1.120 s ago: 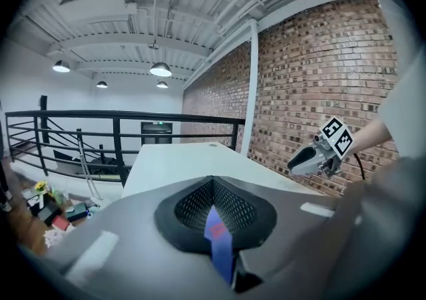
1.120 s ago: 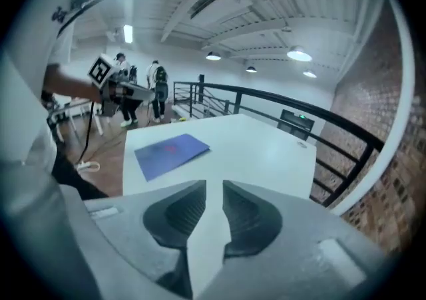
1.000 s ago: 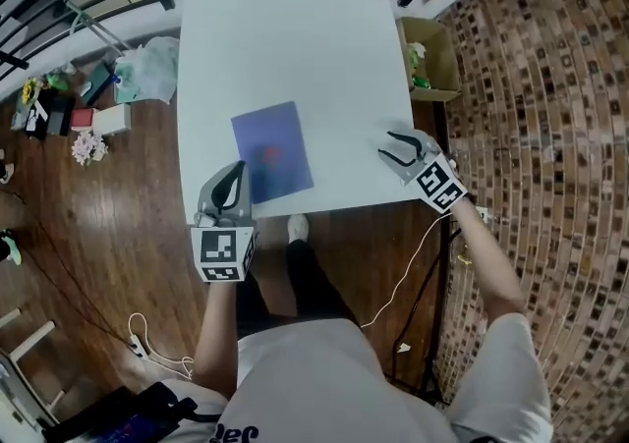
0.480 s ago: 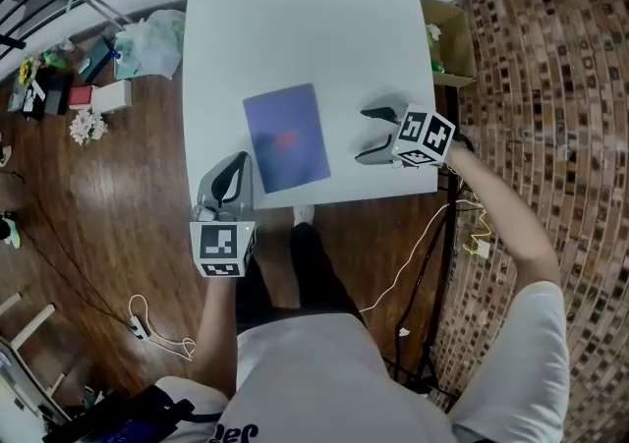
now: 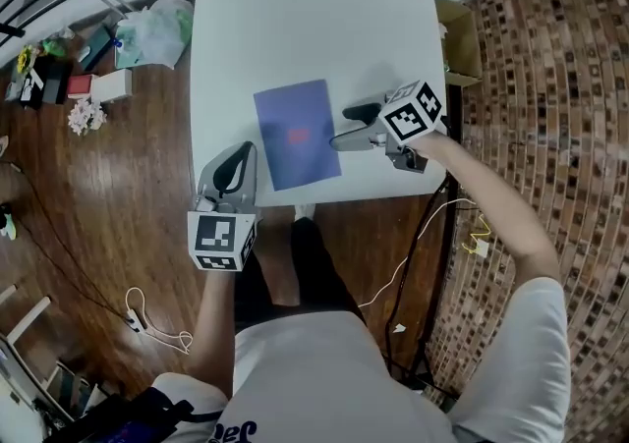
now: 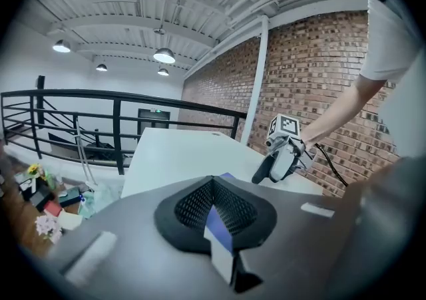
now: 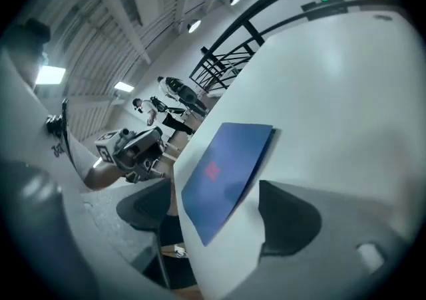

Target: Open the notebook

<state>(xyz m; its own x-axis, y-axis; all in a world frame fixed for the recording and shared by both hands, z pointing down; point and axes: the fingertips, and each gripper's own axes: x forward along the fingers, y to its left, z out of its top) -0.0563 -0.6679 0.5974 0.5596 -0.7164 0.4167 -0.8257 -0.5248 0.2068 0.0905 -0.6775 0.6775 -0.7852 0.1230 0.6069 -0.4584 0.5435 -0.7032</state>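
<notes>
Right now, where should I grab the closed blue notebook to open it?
Pinch the notebook's right long edge, coming low from the right, where the open right gripper faces it. It lies flat on the table, and that edge looks layered, probably free.

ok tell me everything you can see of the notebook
The notebook is a thin rectangle with a blue-purple cover and a small red mark at its middle. It lies closed and flat on the white table, near the front edge, turned slightly askew. Only the table visibly touches it: the right gripper has its jaws wide apart at the notebook's right edge, and contact there can't be told.
</notes>
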